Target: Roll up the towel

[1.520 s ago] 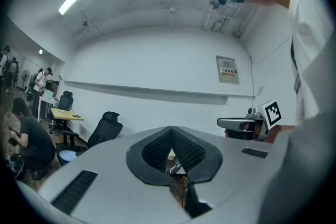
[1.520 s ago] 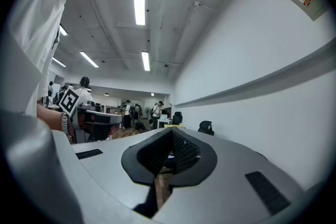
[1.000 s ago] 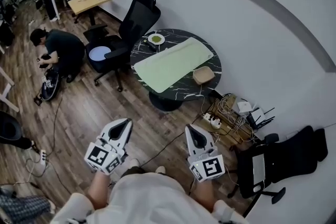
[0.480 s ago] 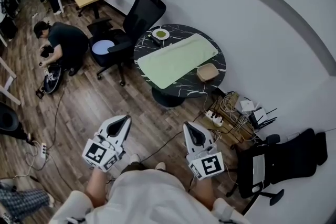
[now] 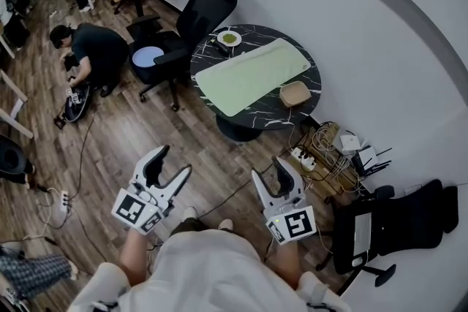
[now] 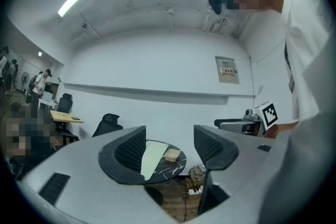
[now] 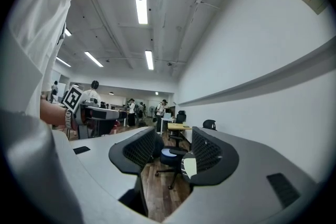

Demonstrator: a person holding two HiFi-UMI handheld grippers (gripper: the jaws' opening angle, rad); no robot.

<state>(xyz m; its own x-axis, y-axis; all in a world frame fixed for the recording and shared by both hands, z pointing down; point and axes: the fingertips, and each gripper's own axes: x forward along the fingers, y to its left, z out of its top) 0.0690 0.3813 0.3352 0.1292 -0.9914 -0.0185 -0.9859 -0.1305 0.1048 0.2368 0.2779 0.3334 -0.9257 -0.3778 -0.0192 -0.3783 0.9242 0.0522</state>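
1. Left tool (image 5: 174,161): jaws opening, nothing between them.
2. Right tool (image 5: 269,170): jaws opening, nothing between them.
3. Towel (image 5: 252,74) lies flat on the round desk (image 5: 267,112), well ahead of both tools.

White short-sleeved shirt (image 5: 212,274), bottom centre. On left gripper (image 5: 175,159) and right gripper (image 5: 269,168): light-grey shells, black ribbed pads (image 6: 131,149), black-and-white marker cubes (image 5: 134,212); jaws opening, nothing between.

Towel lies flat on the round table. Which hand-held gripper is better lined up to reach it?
Left, slightly. The left hand-held gripper points straight at the towel; the right hand-held gripper aims toward the chair. Both are empty, jaws opening, far from the table.
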